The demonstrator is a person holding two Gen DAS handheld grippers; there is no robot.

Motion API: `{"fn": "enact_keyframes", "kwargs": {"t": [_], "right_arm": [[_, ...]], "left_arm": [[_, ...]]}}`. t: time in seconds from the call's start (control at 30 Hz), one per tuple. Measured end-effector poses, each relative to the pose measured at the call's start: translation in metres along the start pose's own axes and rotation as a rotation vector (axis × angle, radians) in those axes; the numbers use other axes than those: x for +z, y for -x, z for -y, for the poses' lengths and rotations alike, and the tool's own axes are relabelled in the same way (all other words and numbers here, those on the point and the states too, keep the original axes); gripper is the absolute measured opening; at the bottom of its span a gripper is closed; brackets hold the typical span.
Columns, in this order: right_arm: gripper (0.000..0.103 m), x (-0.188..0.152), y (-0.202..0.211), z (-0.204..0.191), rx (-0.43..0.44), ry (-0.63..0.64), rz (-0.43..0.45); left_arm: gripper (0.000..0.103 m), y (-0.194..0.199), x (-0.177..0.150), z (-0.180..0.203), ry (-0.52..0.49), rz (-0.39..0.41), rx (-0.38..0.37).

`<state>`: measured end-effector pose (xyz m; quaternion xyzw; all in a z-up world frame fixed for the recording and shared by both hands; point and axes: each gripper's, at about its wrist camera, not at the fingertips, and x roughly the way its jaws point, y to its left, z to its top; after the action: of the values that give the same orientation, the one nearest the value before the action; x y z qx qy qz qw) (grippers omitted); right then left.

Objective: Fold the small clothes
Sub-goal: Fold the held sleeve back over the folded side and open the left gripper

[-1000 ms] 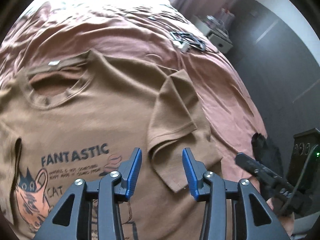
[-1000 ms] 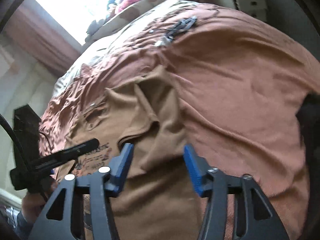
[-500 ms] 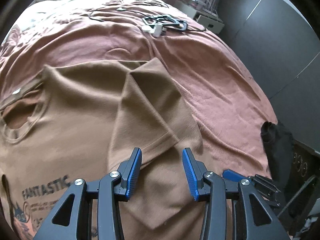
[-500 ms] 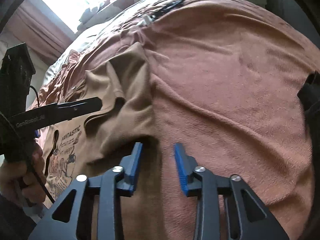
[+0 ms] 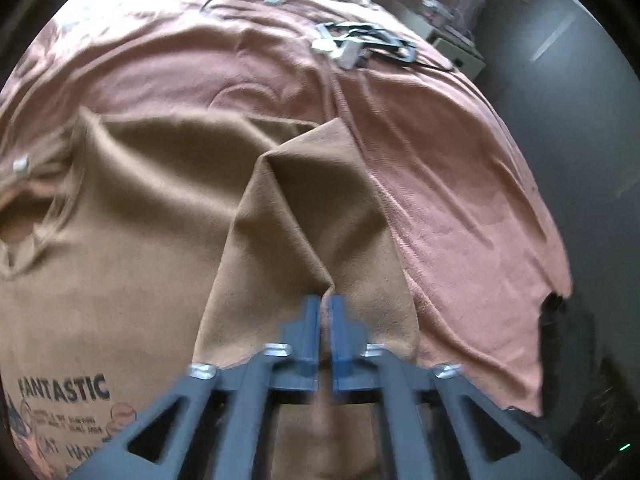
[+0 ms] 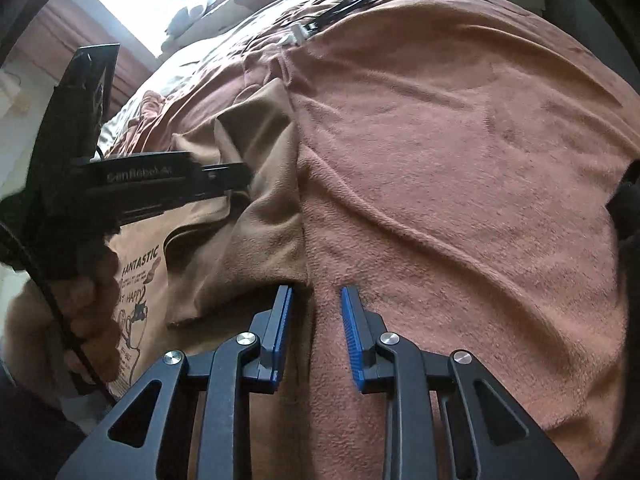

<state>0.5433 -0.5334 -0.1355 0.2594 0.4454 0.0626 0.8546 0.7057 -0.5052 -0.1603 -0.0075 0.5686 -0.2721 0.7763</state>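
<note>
Since the earlier frame, the left tool (image 5: 324, 305) has travelled across the brown T-shirt (image 5: 140, 240) to the folded-over sleeve (image 5: 304, 216), and its blue pads have come together, pinching a ridge of sleeve fabric. Right tool (image 6: 316, 300): pads part-way closed and apart; the shirt's side edge lies at the left pad and pink blanket (image 6: 460, 168) fills most of the gap, so no firm grip is visible. The T-shirt lies flat, print side up, on the blanket covering the bed. A hand (image 6: 80, 312) holds the left tool's handle.
</note>
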Motion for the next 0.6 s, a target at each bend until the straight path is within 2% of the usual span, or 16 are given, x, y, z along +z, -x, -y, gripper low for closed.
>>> {"fn": "enact_keyframes", "kwargs": {"t": [0.1,0.37,0.47,0.6], "right_arm": [[0.022,-0.001,-0.003,-0.003,-0.016,0.018,0.0],[0.022,0.001,0.0,0.0,0.003,0.001,-0.01],[0.022,0.001,0.006,0.005,0.044,-0.021,-0.001],[0.023,0.006,0.022,0.012,0.117,-0.054,0.057]], "left_arm": [[0.003,0.02,0.005,-0.007,-0.037,0.036,0.053],[0.003,0.06,0.021,-0.04,-0.075,0.045,0.144],[0.003,0.064,0.027,-0.051,-0.092,0.029,0.17],[0.003,0.063,0.03,-0.065,-0.118,-0.003,0.204]]}}
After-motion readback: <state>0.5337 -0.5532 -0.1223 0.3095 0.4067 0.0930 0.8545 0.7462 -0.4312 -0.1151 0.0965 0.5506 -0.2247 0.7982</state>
